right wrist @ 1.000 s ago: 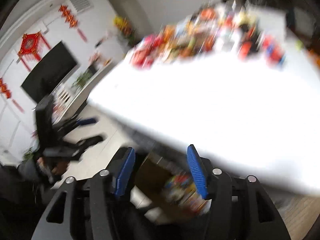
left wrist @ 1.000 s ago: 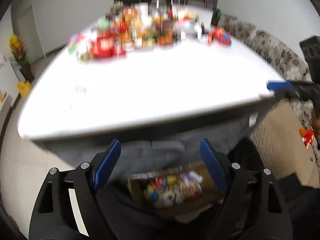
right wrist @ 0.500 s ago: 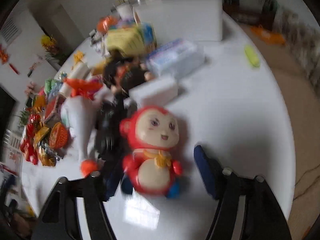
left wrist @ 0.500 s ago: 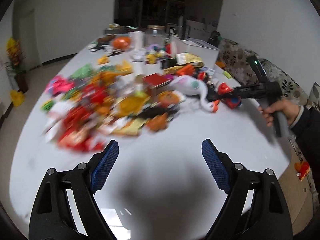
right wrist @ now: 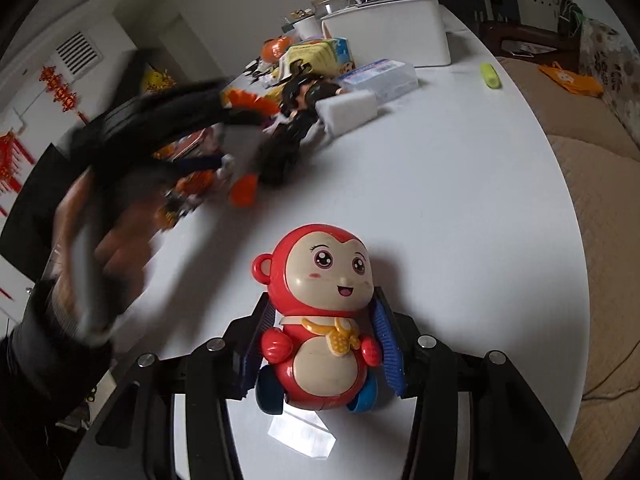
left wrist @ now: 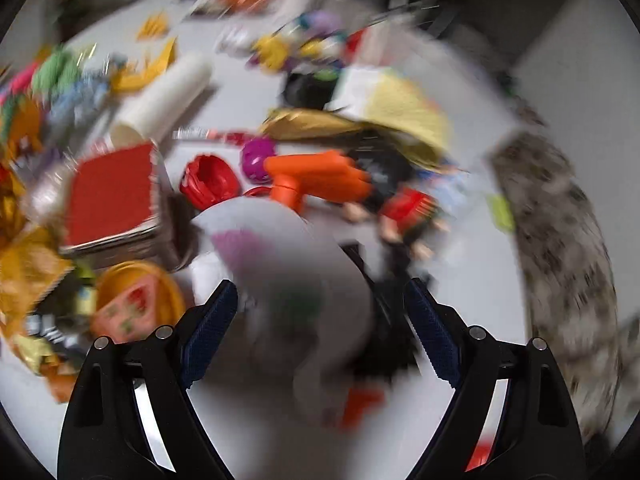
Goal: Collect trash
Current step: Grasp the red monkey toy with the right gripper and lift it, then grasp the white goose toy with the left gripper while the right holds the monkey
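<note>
Trash heap (left wrist: 60,128): spread as crumpled wrappers and packets over the left part of the white table (right wrist: 460,184); blurred in the left wrist view, so single pieces hard to name; judged the material to be collected, none of it picked up yet.

Left gripper (left wrist: 320,328): jaws set wide, closed on nothing; hung low over a large pale toy with orange parts (left wrist: 288,272), which filled the gap between the fingers without clear contact; likely lined up for a grab, though heavy blur left that uncertain.

Red box (left wrist: 110,196): lay flat just left of the pale toy, beside a white tube (left wrist: 164,96); neither touched.

Right gripper (right wrist: 320,348): narrowed onto the red monkey toy (right wrist: 320,320), blue pads pressed to both flanks at arm height; toy stood upright on the table near its front edge, facing the camera; gripped at the waist presumably to keep it from tipping when lifted.

White bin (right wrist: 388,32): stood at the far end of the table, well apart from both claws; possibly a drop-off place, not confirmed.
</note>
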